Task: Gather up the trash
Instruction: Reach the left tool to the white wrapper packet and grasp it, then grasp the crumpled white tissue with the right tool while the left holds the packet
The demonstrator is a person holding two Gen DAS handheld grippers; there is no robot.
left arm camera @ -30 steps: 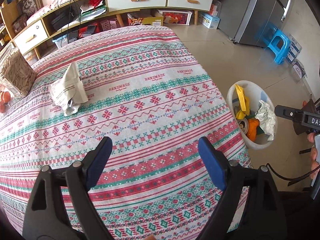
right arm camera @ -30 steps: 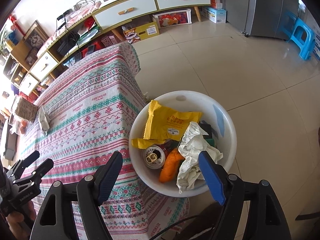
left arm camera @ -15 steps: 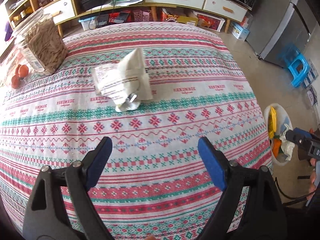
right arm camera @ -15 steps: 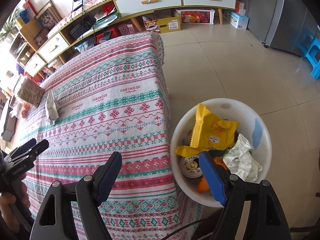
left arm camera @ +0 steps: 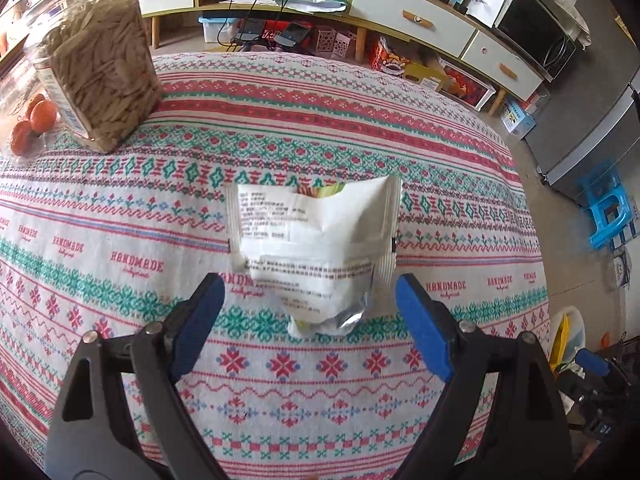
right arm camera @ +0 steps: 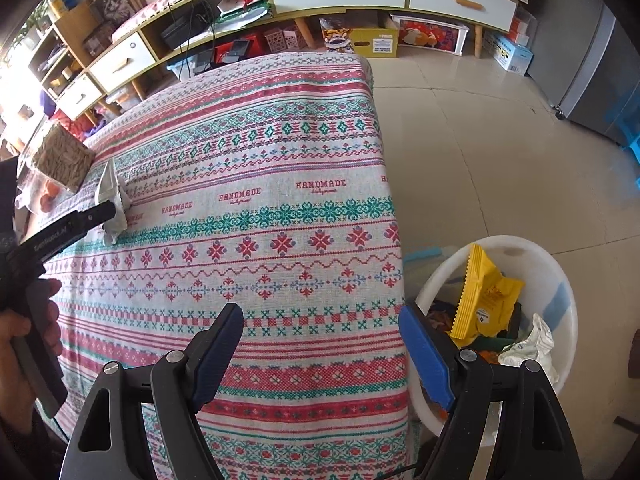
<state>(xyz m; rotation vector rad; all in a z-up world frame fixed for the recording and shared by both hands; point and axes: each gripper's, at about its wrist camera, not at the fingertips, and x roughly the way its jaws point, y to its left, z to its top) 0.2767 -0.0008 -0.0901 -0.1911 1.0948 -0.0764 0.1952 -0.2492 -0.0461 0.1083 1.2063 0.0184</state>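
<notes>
A white snack wrapper (left arm camera: 316, 248) lies on the patterned tablecloth (left arm camera: 120, 264); it also shows in the right wrist view (right arm camera: 114, 200). My left gripper (left arm camera: 310, 320) is open, with its blue fingertips either side of the wrapper's near end, not closed on it. My right gripper (right arm camera: 322, 348) is open and empty over the table's right edge. The white trash bin (right arm camera: 560, 280) stands on the floor to the right of the table and holds a yellow packet (right arm camera: 480, 296), crumpled paper and other trash.
A clear jar of seeds (left arm camera: 96, 76) and some oranges (left arm camera: 34, 120) sit at the table's far left. A low cabinet with drawers (left arm camera: 416, 20) runs along the back wall. A fridge (left arm camera: 592, 136) and a blue stool (left arm camera: 608, 208) stand at the right.
My left gripper has moved forward and left across the table up to the white wrapper. My right gripper has swung left, from over the bin to over the table's edge.
</notes>
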